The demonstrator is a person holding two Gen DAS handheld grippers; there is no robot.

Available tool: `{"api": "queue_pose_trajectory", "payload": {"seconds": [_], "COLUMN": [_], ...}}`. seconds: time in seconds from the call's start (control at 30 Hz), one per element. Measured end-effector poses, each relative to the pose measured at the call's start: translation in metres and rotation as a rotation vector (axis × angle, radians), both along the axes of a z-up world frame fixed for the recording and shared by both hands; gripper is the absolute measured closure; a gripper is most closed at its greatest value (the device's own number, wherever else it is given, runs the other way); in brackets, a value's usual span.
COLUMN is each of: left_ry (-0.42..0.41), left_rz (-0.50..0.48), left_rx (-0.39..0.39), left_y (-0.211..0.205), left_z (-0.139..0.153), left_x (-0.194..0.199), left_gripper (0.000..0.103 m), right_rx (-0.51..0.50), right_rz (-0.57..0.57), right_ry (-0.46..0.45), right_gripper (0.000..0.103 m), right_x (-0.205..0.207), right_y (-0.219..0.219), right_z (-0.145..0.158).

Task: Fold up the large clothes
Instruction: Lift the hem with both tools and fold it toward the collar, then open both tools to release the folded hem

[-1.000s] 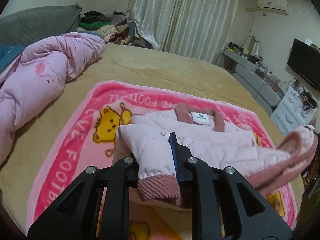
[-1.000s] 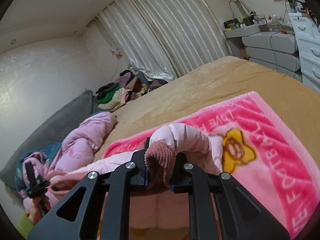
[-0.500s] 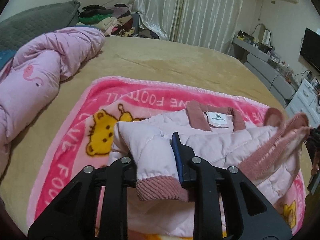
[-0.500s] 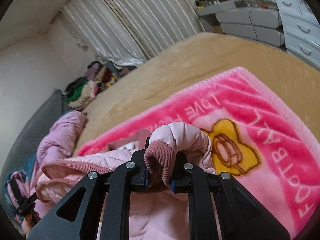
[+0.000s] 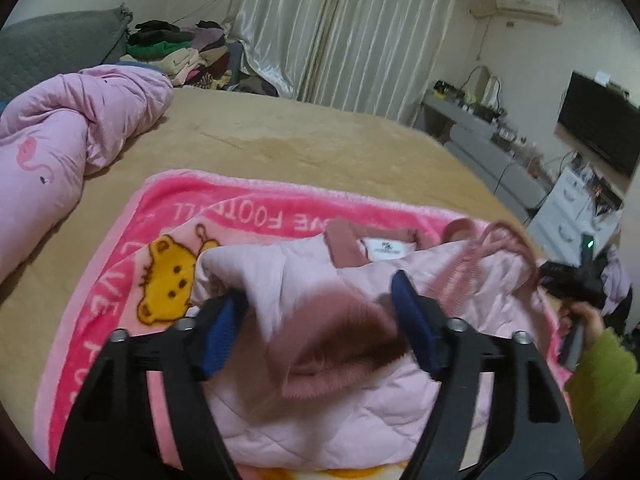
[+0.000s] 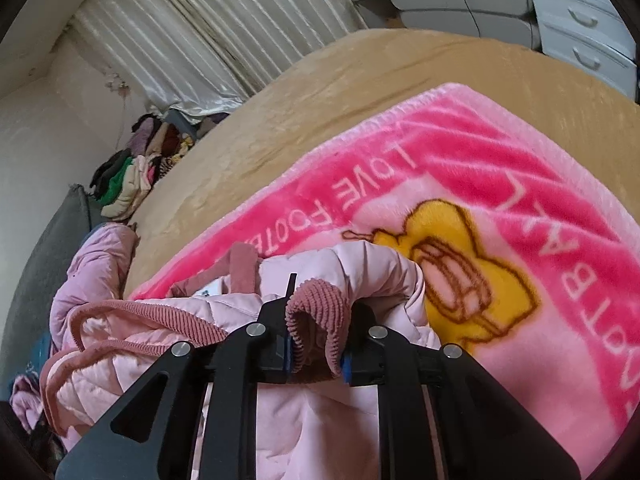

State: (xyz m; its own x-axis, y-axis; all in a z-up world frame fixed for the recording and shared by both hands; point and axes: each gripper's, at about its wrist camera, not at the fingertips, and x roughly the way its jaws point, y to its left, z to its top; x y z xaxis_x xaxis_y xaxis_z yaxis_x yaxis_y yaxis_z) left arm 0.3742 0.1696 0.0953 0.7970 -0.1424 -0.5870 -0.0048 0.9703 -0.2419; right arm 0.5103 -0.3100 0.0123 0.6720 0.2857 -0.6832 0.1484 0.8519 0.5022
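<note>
A pale pink quilted jacket (image 5: pixel 380 396) with dusty-rose ribbed cuffs and collar lies on a pink cartoon blanket (image 5: pixel 132 264) on the bed. My left gripper (image 5: pixel 320 320) is open; the left sleeve's cuff (image 5: pixel 332 340) lies loose between its spread blue pads, folded over the jacket body. My right gripper (image 6: pixel 316 344) is shut on the right sleeve's ribbed cuff (image 6: pixel 320 304) and holds it over the jacket (image 6: pixel 320 420). The collar with its white label (image 5: pixel 384 246) shows at the far edge.
A tan bedspread (image 5: pixel 300 140) covers the bed. A rolled pink duvet (image 5: pixel 60 128) lies at the left. A pile of clothes (image 5: pixel 180 48) sits at the far corner by the curtains. White drawers (image 6: pixel 592 32) and a TV (image 5: pixel 600 124) stand at the right.
My left gripper has opened and let go of the left sleeve cuff, which now lies on the jacket. My right gripper has carried its cuff lower and inward over the jacket.
</note>
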Motion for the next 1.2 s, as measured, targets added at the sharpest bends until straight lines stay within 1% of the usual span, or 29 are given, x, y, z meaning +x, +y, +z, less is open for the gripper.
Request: {"api": "queue_pose_trajectory", "payload": {"seconds": [0.1,0.17,0.23,0.3,0.33,0.4,0.43,0.47,0.57,0.63,0.67,0.77,0.83,0.9,0.93,1.03,1.07,1.1,1.13,1.17,1.2], "left_ry": [-0.021,-0.024,-0.015,0.009,0.025,0.057,0.076,0.094,0.146,0.165,0.174,0.174,0.175,0.184,0.192,0.191,0.193,0.194,0.191,0.188,0.187], "left_rz": [0.027,0.028,0.033,0.040,0.042,0.049,0.057,0.062,0.082,0.083,0.081,0.071,0.060,0.050,0.045,0.027,0.025,0.018,0.015,0.016,0.019], "left_rx": [0.066,0.079,0.085,0.092,0.091,0.092,0.090,0.086,0.082,0.066,0.048,-0.022,-0.057,-0.076,-0.092,-0.141,-0.146,-0.146,-0.130,-0.108,-0.066], "left_y": [-0.002,-0.001,0.000,0.003,0.005,0.010,0.013,0.018,0.029,0.035,0.041,0.049,0.053,0.054,0.056,0.059,0.059,0.057,0.053,0.050,0.044], "left_z": [0.010,0.012,0.009,-0.003,-0.011,-0.027,-0.038,-0.047,-0.074,-0.089,-0.098,-0.112,-0.122,-0.130,-0.135,-0.145,-0.147,-0.148,-0.149,-0.148,-0.147], "left_x": [-0.004,-0.007,-0.010,-0.013,-0.014,-0.018,-0.020,-0.021,-0.026,-0.029,-0.032,-0.039,-0.043,-0.044,-0.043,-0.045,-0.045,-0.045,-0.045,-0.045,-0.044], "left_gripper": [0.032,0.029,0.025,0.025,0.025,0.025,0.025,0.025,0.025,0.025,0.025,0.025,0.021,0.018,0.018,0.018,0.018,0.018,0.025,0.031,0.048], "right_rx": [0.010,0.013,0.017,0.016,0.023,0.067,0.083,0.083,0.077,0.031,-0.021,-0.182,-0.272,-0.304,-0.308,-0.299,-0.292,-0.278,-0.265,-0.251,-0.237], "right_rz": [0.008,0.016,0.029,0.041,0.048,0.069,0.073,0.065,0.107,0.129,0.136,0.142,0.142,0.170,0.177,0.189,0.182,0.177,0.179,0.182,0.191], "right_ry": [0.009,0.009,0.005,0.001,-0.006,-0.032,-0.051,-0.082,-0.144,-0.162,-0.167,-0.144,-0.135,-0.128,-0.126,-0.122,-0.117,-0.109,-0.101,-0.093,-0.102], "right_gripper": [0.084,0.080,0.075,0.070,0.065,0.050,0.024,0.005,0.004,0.004,0.004,0.004,0.004,0.004,0.004,0.004,0.005,0.009,0.032,0.044,0.052], "right_x": [0.003,0.002,0.001,-0.001,-0.004,-0.011,-0.015,-0.024,-0.047,-0.064,-0.075,-0.097,-0.115,-0.134,-0.140,-0.152,-0.152,-0.151,-0.150,-0.148,-0.148], "right_y": [0.000,0.000,0.000,0.001,0.002,0.001,0.000,-0.001,-0.003,-0.003,-0.002,0.002,0.005,0.009,0.008,0.005,0.002,0.000,-0.002,-0.002,-0.001], "right_z": [0.002,0.006,0.011,0.017,0.020,0.028,0.033,0.040,0.054,0.055,0.053,0.035,0.018,-0.001,-0.009,-0.033,-0.040,-0.046,-0.049,-0.052,-0.052]}}
